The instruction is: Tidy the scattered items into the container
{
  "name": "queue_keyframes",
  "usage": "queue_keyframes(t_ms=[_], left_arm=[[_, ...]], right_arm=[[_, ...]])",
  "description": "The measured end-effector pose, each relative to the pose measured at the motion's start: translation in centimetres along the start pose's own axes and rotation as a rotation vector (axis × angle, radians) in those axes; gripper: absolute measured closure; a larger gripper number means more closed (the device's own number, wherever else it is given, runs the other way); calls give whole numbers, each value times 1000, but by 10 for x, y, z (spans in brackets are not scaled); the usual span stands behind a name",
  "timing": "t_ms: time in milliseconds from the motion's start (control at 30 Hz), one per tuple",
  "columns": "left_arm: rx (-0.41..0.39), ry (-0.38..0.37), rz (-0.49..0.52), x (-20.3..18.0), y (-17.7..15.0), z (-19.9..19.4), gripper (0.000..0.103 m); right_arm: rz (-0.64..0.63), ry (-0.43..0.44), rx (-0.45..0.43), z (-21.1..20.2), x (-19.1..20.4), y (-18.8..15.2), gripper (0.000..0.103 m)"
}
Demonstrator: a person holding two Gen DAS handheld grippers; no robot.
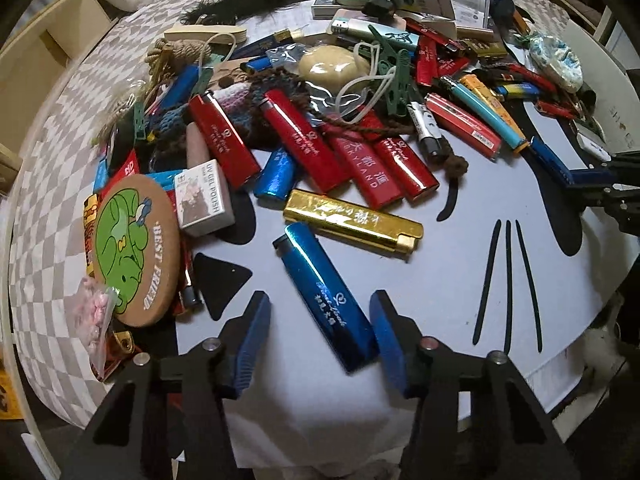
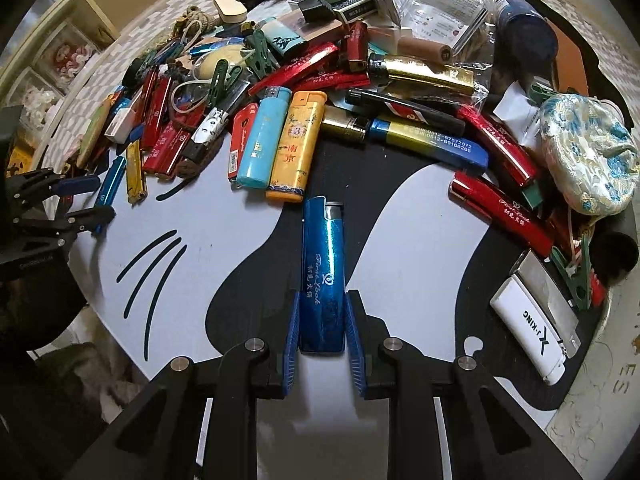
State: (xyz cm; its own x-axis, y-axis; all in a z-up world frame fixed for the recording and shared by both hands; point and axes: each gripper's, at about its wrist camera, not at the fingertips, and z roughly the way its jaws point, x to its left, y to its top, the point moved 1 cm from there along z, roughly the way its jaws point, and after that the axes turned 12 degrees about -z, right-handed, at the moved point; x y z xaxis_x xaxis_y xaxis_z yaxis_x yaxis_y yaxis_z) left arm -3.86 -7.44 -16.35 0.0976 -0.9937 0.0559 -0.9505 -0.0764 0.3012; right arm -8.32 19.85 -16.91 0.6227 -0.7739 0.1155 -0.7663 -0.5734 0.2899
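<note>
A heap of lighters, clips and small items covers a round white-and-black table. In the left wrist view my left gripper is open, its blue pads either side of the near end of a blue lighter lying flat; a gold lighter lies just beyond. In the right wrist view my right gripper is shut on another blue lighter, pads pressed on its lower sides. The left gripper also shows in the right wrist view, the right gripper in the left wrist view. No container is identifiable.
Red lighters, a round cork coaster with a green cartoon and a gel polish box lie left. In the right wrist view a white J-KING lighter, a brocade pouch and a yellow lighter lie nearby.
</note>
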Motion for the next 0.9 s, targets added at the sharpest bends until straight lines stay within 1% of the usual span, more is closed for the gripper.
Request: queue_keyframes(t_ms=[33,67,233,333,600,667,700,733,833,900], left_arm=[[0,-7,-1,2,0,0,63],[0,-11,3,3,1,0,71],[4,-32,39,2,0,0,74],[18,-69,76,-3,-5,-3,78],[53,-169,276,-39,-33,-7,79],[55,-185,316,-47,-37,-7,80],[55,-189,326,-51,-38,-7,80],[54,-191,333,-53,-38,-6,80],[55,-199,340,-59,-35,-3,80],[53,-202,342,-62,-33,-1,80]], right_arm=[[9,8,4,0,-2,1,79],[20,17,8,1,-4,1,79],[66,51,10,3,-13,8,80],[67,49,8,5,-14,13,79],[18,15,-14,8,-5,17,78],[12,42,-30,9,-3,18,68],[9,63,-38,9,-1,18,53],[0,68,-40,10,4,18,41],[-56,0,-23,15,20,21,40],[-60,-24,-22,17,23,24,40]])
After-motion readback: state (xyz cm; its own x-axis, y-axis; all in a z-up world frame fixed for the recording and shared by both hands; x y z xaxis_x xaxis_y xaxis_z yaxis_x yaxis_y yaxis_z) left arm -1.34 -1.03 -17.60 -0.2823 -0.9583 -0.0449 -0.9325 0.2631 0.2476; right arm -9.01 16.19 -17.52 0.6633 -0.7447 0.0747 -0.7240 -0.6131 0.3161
